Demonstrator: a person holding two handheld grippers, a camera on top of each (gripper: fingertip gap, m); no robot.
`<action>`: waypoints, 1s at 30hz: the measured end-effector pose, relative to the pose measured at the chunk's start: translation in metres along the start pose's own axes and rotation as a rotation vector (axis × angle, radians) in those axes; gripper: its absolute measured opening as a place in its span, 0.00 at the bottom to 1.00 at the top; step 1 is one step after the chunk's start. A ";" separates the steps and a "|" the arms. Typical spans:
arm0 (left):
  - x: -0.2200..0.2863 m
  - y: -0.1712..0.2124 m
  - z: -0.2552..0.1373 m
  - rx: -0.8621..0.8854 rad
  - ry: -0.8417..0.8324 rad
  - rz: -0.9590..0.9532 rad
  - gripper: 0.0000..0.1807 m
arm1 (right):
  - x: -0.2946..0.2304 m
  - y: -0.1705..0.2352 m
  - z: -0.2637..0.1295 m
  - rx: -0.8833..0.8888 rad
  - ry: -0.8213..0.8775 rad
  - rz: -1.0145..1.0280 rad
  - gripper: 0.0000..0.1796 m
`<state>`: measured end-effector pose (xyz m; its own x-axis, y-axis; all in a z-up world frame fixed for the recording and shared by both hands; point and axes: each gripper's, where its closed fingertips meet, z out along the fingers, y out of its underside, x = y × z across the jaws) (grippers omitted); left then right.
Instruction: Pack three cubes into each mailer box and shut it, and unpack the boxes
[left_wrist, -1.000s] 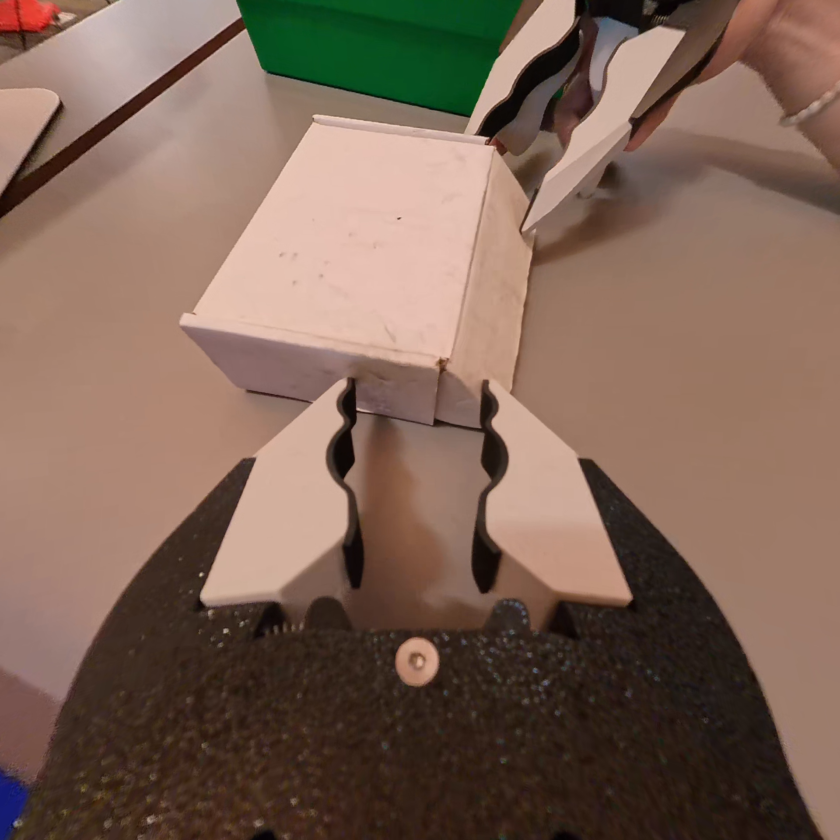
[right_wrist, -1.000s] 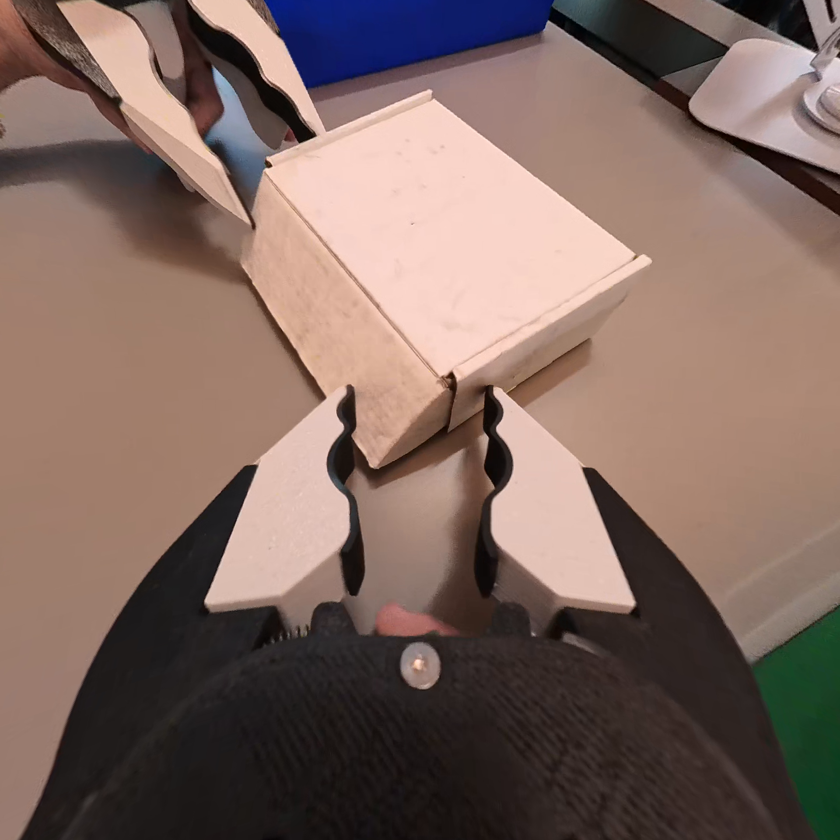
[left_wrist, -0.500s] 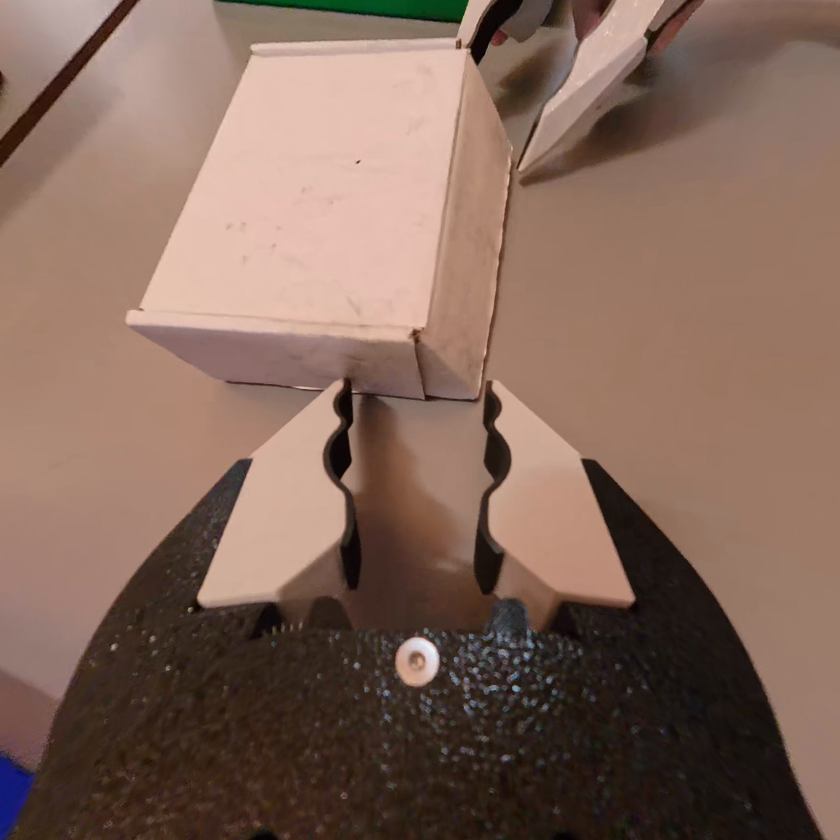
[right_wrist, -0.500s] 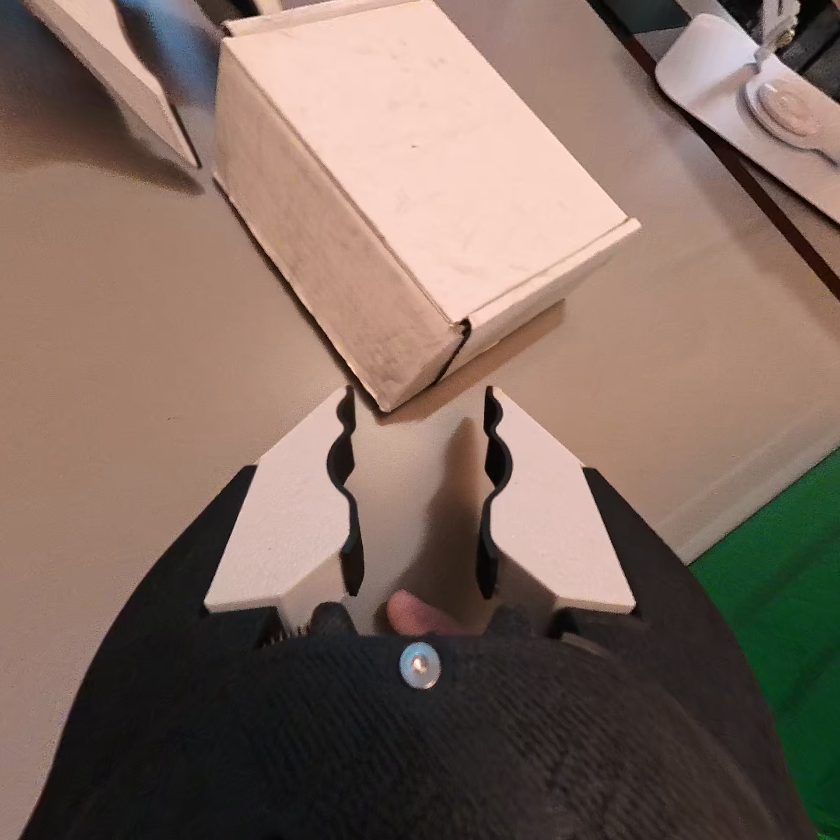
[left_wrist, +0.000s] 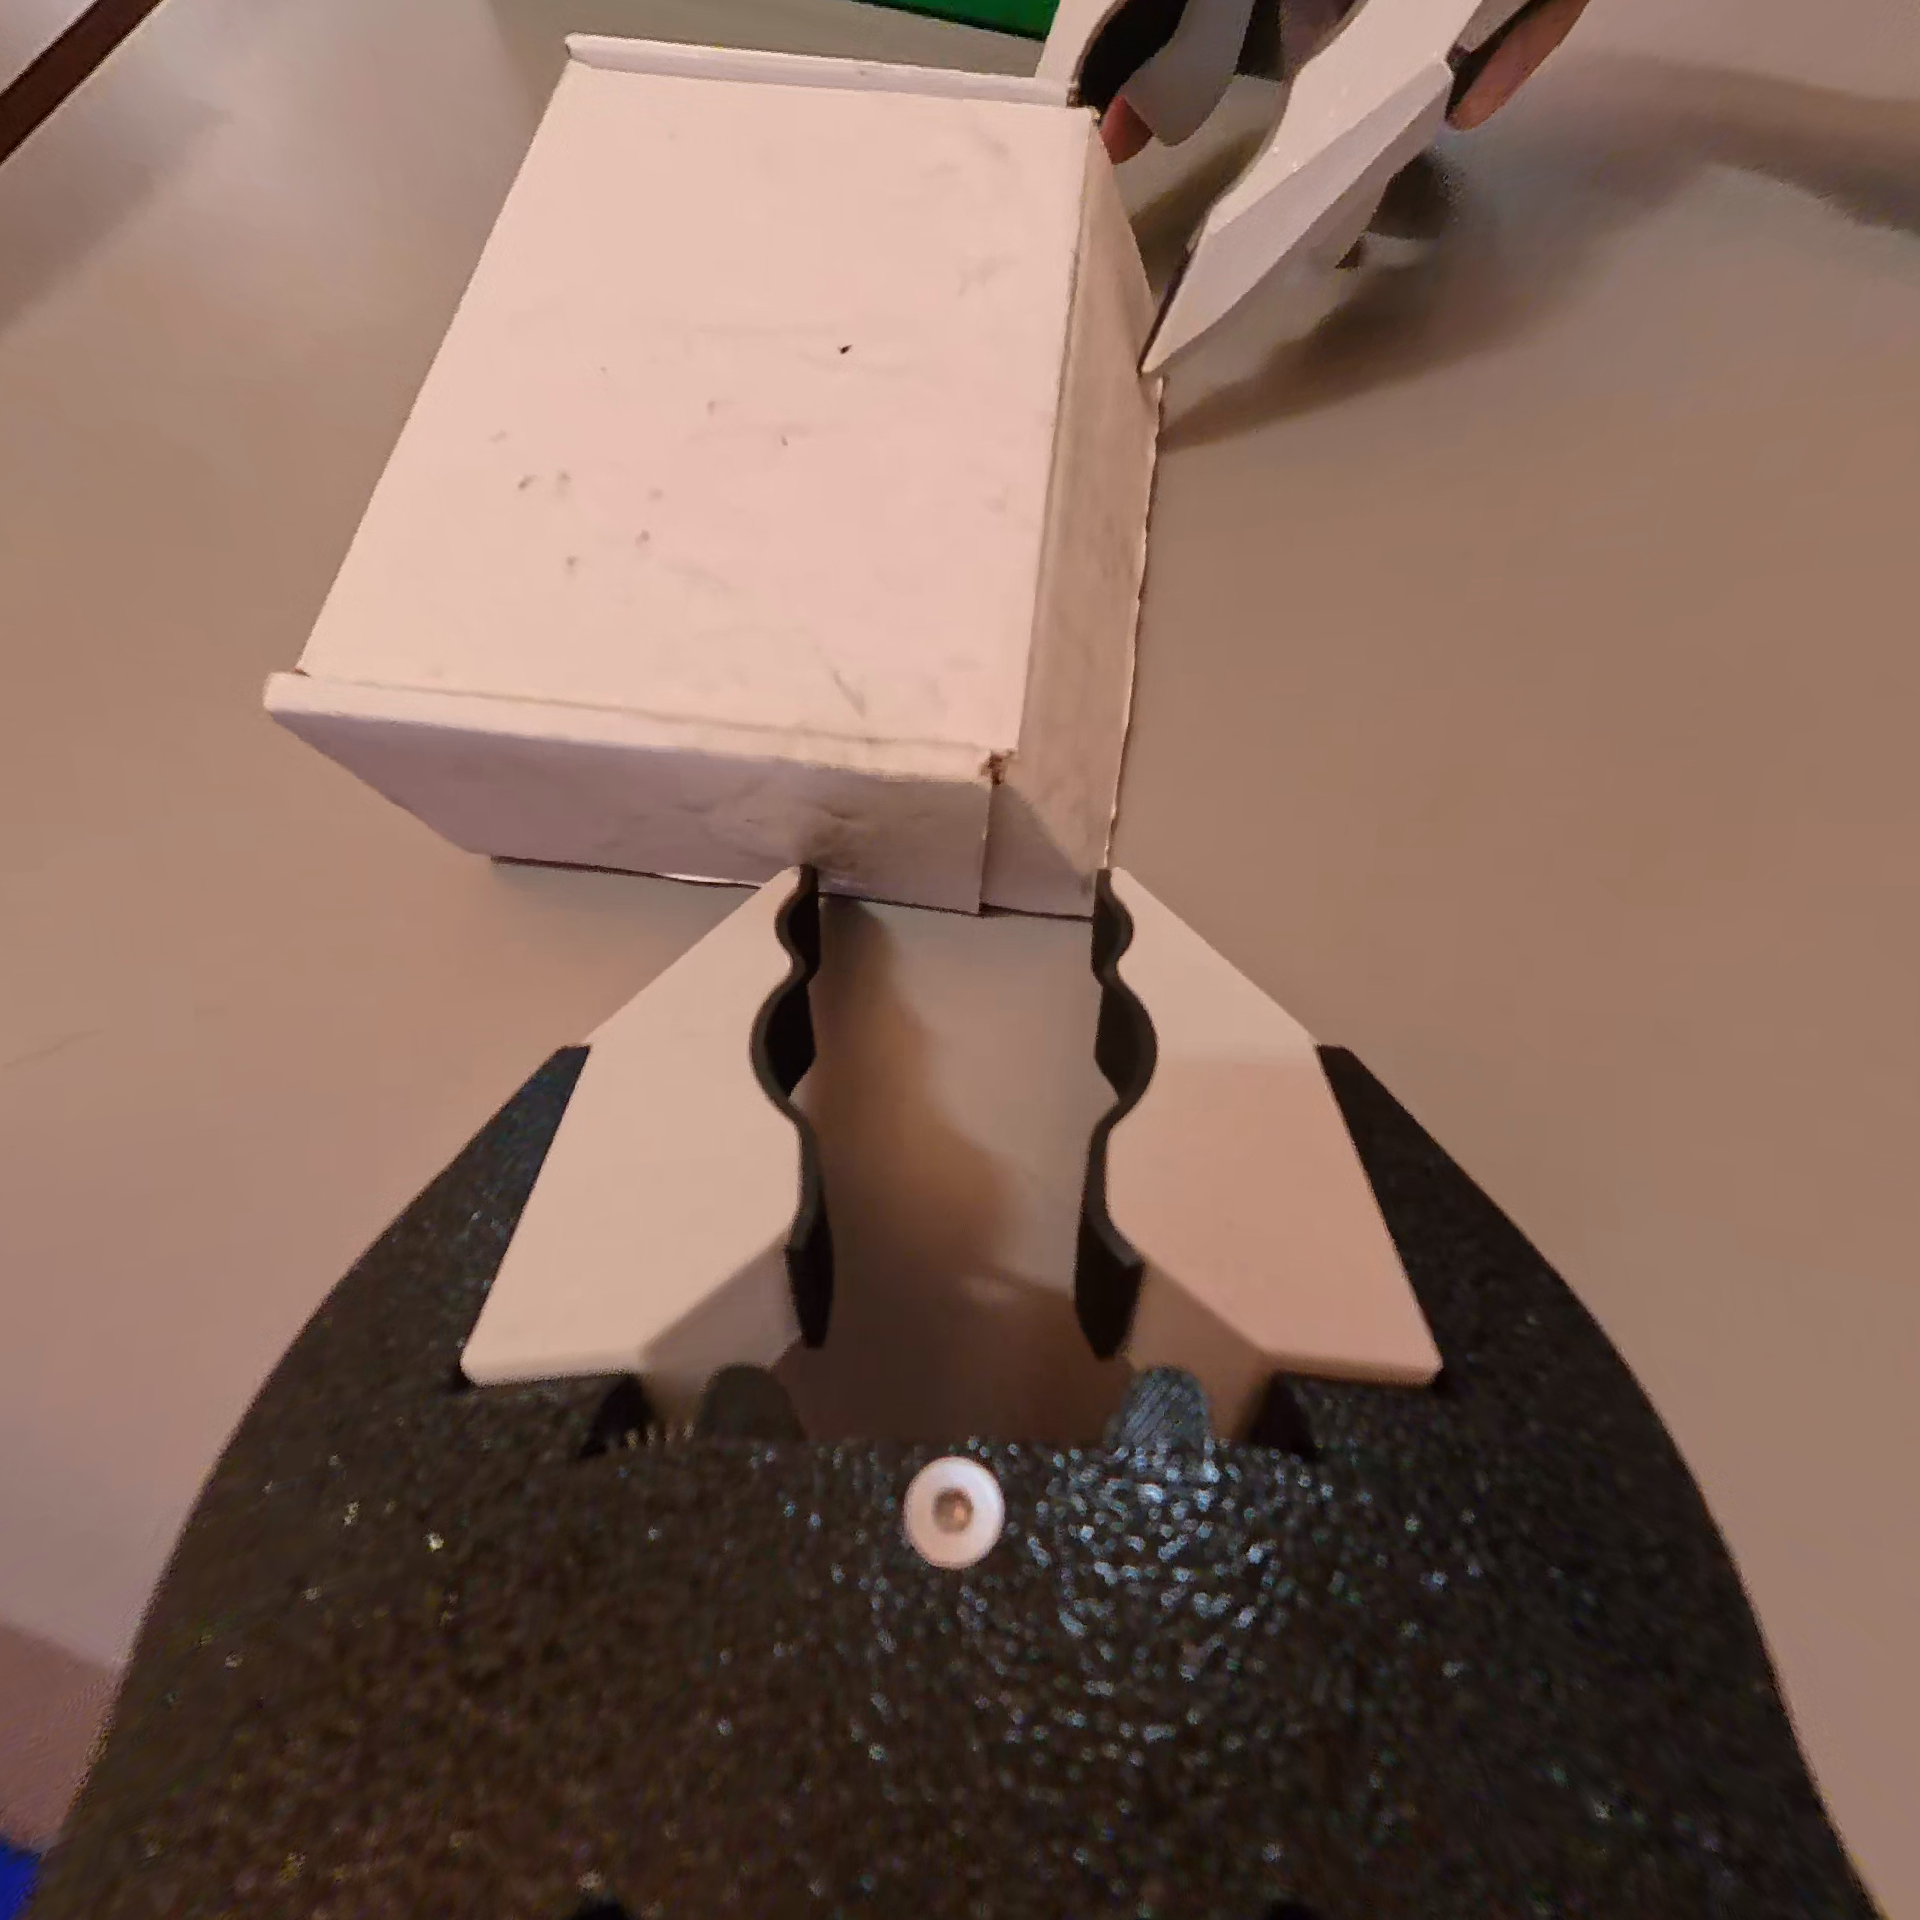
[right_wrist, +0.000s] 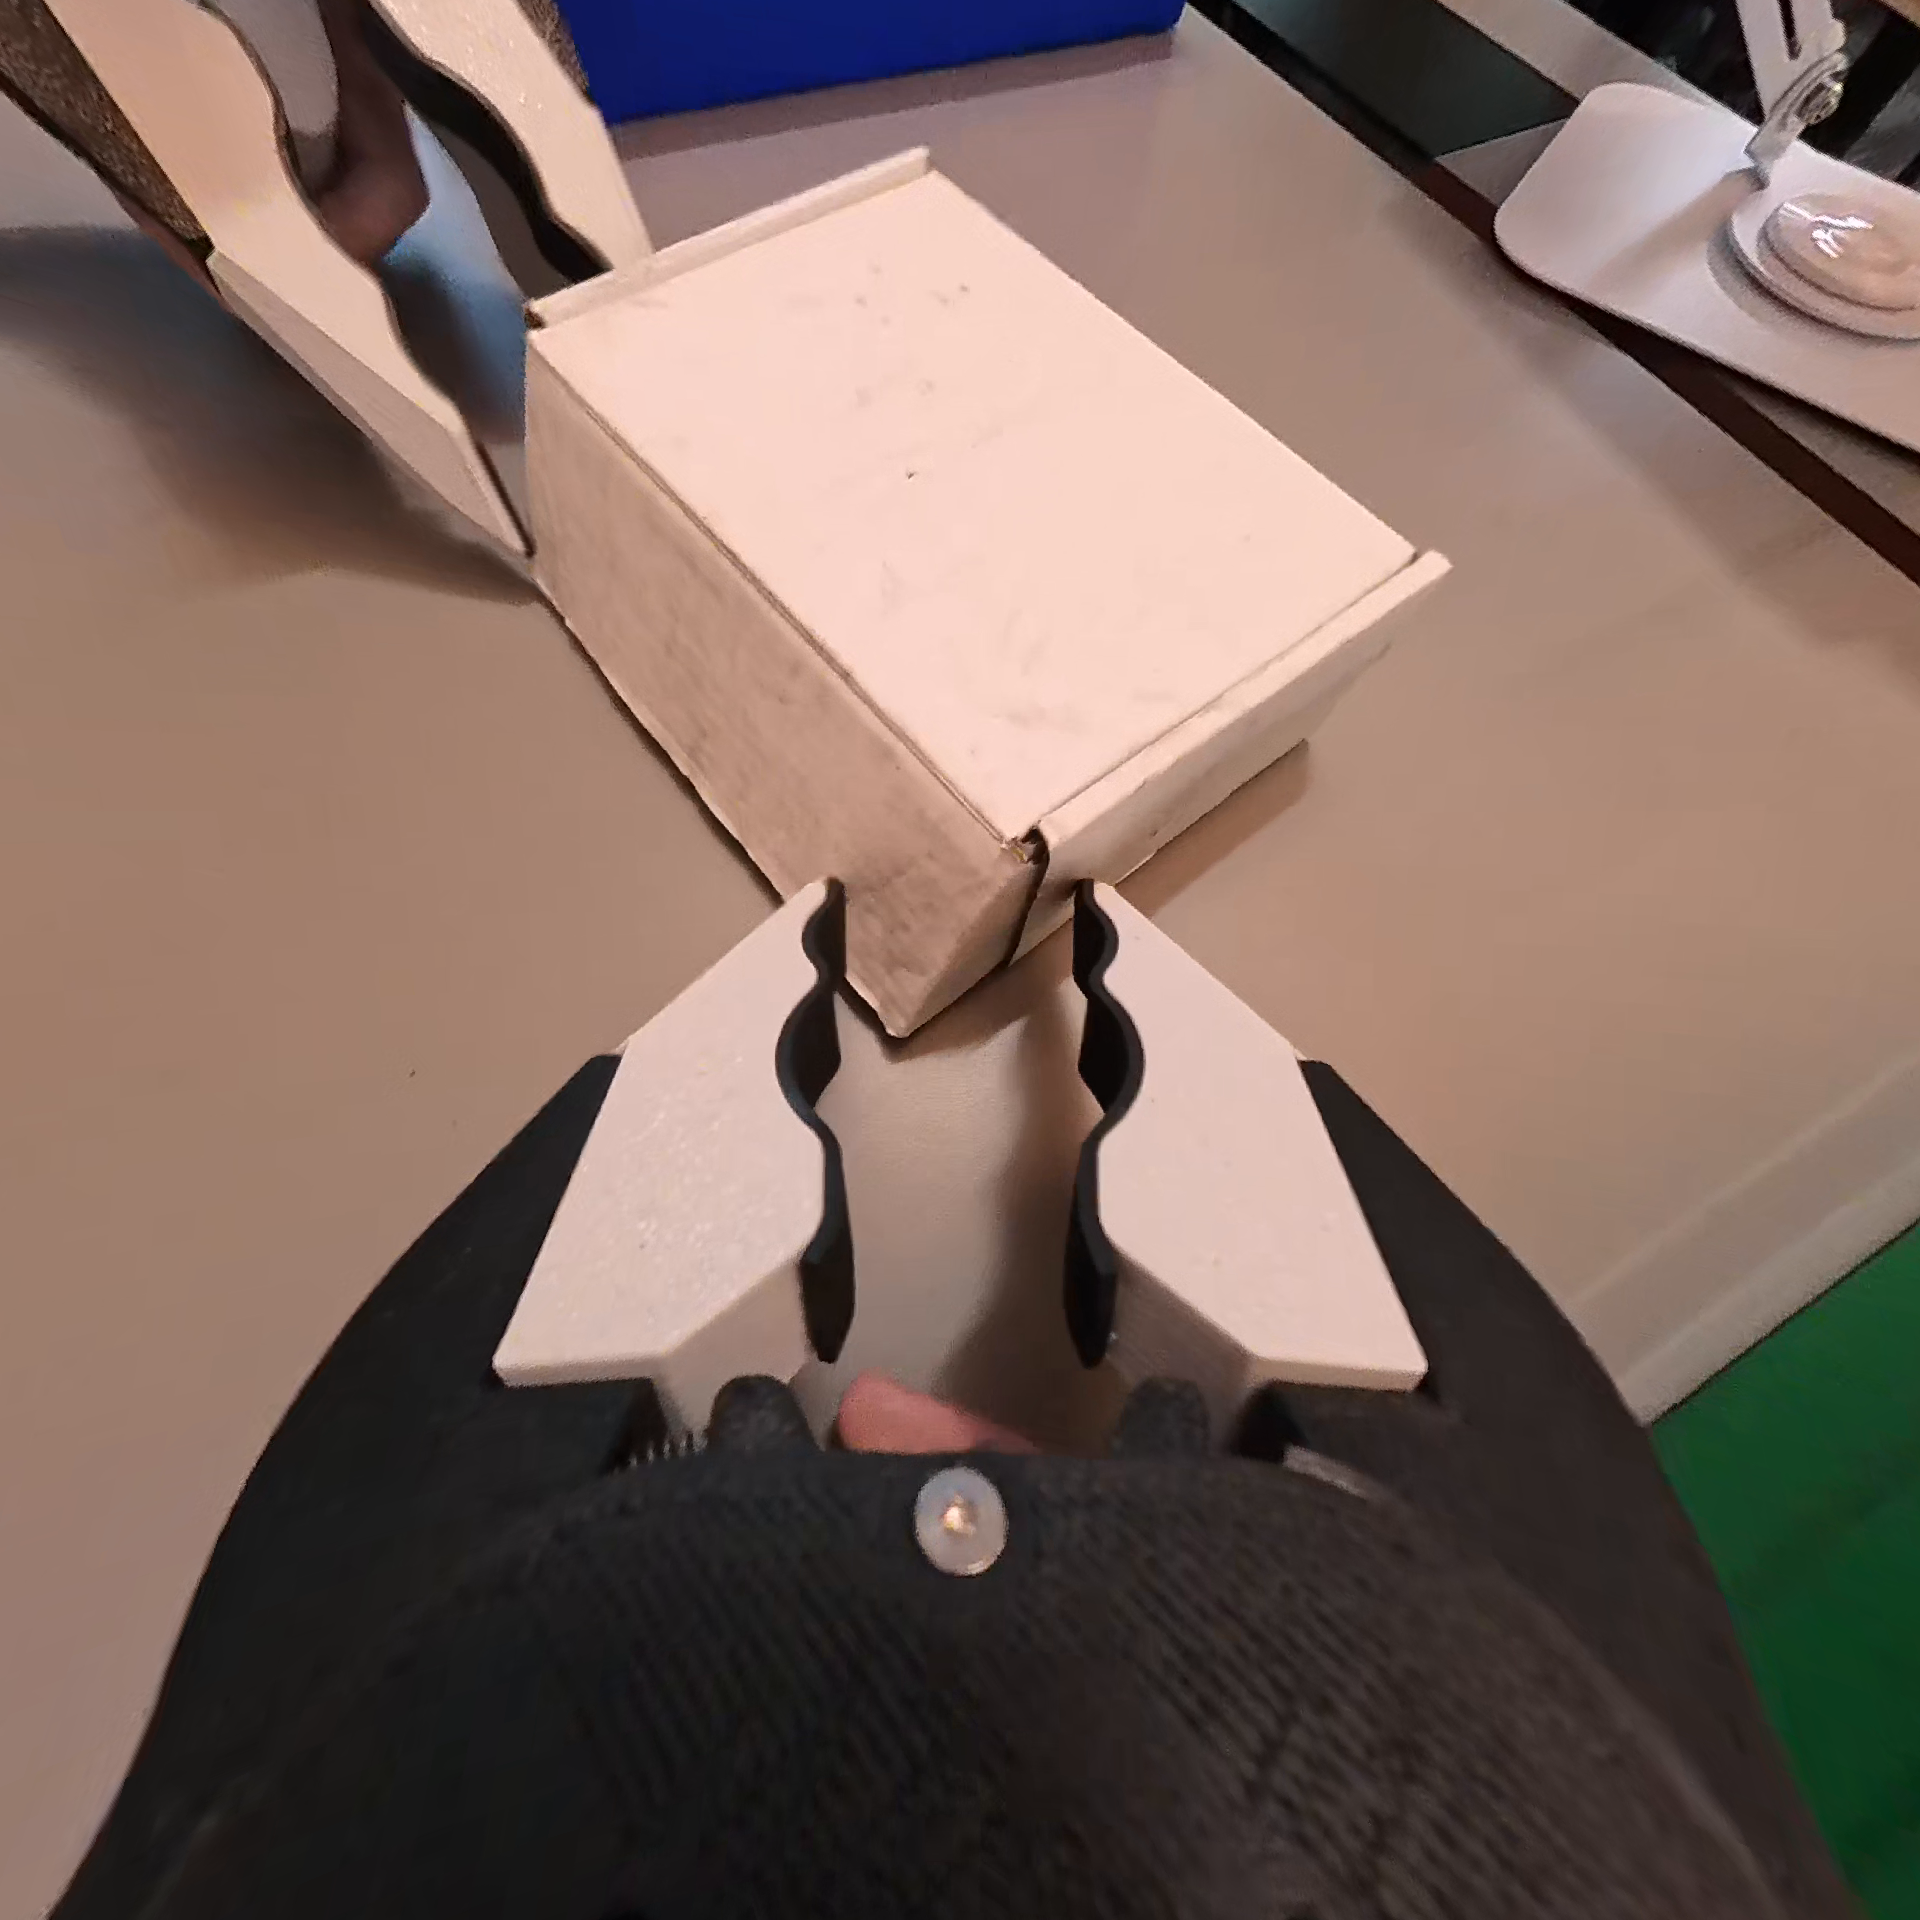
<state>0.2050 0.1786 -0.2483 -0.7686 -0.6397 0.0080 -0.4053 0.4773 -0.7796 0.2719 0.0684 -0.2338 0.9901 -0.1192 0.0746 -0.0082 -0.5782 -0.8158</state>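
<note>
A shut white mailer box (left_wrist: 727, 499) lies on the grey table and also shows in the right wrist view (right_wrist: 935, 499). No cubes are in view. My left gripper (left_wrist: 956, 894) is open and empty, with its fingertips at the box's near front wall by the right corner. My right gripper (right_wrist: 956, 904) is open, and the box's opposite corner sits between its fingertips. Each gripper also shows at the box's far corner in the other's view: the right gripper (left_wrist: 1132, 208) and the left gripper (right_wrist: 520, 353).
A blue bin (right_wrist: 831, 62) stands behind the box in the right wrist view, and a green bin (left_wrist: 966, 10) behind it in the left wrist view. A white stand base (right_wrist: 1662, 239) sits on the neighbouring table. The table edge and green floor (right_wrist: 1787, 1507) are at the right.
Both grippers have moved in on opposite corners of the box. The right gripper's jaws have narrowed a little and now have the box corner between them. The box stays shut.
</note>
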 end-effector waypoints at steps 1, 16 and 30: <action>0.000 0.000 0.000 0.003 0.009 -0.006 0.29 | -0.001 0.001 -0.001 -0.009 -0.002 -0.019 0.24; -0.014 -0.001 0.004 -0.021 -0.170 0.184 0.19 | -0.003 0.004 -0.002 -0.060 0.054 -0.165 0.19; -0.012 0.002 0.006 -0.034 -0.103 0.101 0.27 | -0.008 0.018 -0.009 -0.064 0.056 -0.111 0.34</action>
<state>0.2164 0.1839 -0.2533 -0.7526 -0.6445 -0.1350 -0.3463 0.5618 -0.7513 0.2630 0.0518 -0.2444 0.9759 -0.0957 0.1959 0.0902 -0.6408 -0.7624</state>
